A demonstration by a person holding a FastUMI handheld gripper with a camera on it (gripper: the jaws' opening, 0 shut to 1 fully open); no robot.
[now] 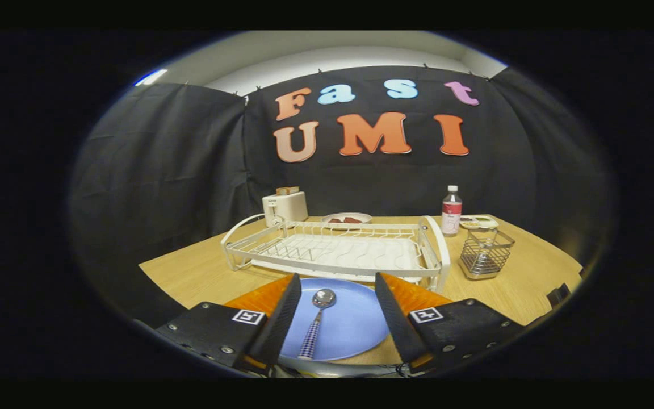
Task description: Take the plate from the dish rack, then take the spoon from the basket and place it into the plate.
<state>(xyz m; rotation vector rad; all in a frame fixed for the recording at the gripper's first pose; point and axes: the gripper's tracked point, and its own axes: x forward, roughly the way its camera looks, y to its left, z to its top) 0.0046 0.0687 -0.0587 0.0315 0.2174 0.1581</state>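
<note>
Between the spread, empty fingers [335, 324] lies the blue plate [355, 326] on the table [202, 272], the spoon [317, 321] resting on it; dish rack [332, 250] and wire basket [485, 253] stand bare beyond. Judging by this, the task looks finished.

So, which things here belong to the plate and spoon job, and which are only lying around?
For the job:
- blue plate between the open gripper fingers
- spoon lying in the plate
- dish rack beyond the plate
- wire basket

Lying about:
- toaster
- bottle
- plate of food
- small tray
</note>
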